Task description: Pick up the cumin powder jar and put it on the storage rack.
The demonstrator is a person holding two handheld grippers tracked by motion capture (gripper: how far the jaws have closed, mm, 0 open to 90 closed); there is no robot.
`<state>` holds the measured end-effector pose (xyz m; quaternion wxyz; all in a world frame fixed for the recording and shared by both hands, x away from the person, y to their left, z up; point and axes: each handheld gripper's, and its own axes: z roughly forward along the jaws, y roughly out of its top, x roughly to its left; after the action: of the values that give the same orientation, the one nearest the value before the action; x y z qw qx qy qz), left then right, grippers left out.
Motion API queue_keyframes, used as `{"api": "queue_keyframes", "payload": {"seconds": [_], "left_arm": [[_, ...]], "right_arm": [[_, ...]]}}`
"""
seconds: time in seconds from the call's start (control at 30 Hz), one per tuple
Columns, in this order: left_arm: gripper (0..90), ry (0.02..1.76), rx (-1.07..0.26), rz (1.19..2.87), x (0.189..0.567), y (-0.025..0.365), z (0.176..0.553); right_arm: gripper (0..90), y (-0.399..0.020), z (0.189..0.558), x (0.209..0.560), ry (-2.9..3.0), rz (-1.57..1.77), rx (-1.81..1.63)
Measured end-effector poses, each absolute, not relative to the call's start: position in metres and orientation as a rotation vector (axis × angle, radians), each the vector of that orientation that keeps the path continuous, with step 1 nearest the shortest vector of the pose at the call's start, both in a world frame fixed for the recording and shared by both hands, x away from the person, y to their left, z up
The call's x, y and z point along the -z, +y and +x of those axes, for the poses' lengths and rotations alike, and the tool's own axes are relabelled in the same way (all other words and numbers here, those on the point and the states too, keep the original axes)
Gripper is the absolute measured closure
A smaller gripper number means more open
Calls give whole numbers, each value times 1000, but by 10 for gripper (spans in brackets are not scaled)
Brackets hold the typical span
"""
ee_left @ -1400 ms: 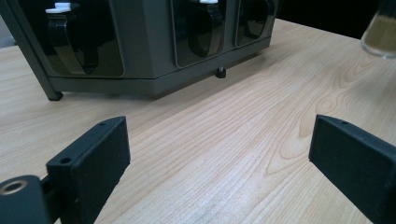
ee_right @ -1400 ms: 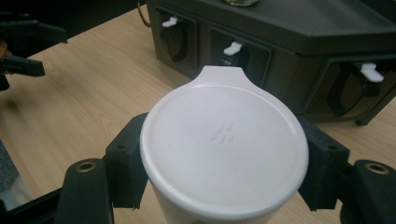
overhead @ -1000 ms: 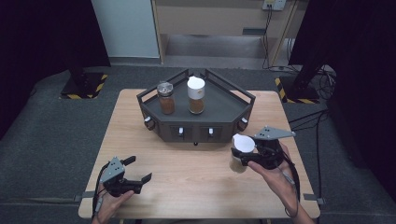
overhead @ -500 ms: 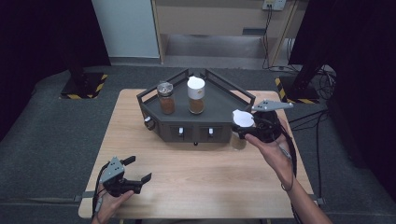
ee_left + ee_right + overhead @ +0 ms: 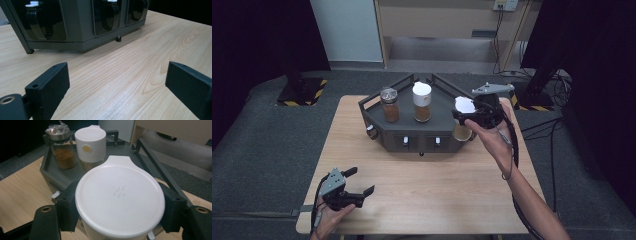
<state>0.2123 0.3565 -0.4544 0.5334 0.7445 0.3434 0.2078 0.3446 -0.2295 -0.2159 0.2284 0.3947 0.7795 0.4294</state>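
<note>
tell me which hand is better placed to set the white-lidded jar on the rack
Right. The right tongs already grip the white-lidded jar beside the rack; the left tongs sit open at the table's near edge.

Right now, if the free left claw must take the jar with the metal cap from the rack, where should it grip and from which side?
Probably grip the glass body of the metal-capped jar just under the cap, coming from its left: the white-capped jar stands close on its right, and it stands upright. The left claw is open.

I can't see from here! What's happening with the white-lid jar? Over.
Right gripper shut on white-lid jar, held above rack. Left gripper open, idle. Two jars already there.
</note>
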Motion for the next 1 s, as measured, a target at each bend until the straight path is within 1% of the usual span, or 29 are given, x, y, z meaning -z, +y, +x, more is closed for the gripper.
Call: {"api": "queue_keyframes", "payload": {"seconds": [0.5, 1.0], "left_arm": [[43, 816, -496, 1781, 454, 356, 212], [44, 814, -496, 1780, 454, 356, 213]], "right_arm": [[309, -202, 388, 215, 2067, 1178, -1146], [308, -183, 420, 235, 2011, 1241, -1099]]}}
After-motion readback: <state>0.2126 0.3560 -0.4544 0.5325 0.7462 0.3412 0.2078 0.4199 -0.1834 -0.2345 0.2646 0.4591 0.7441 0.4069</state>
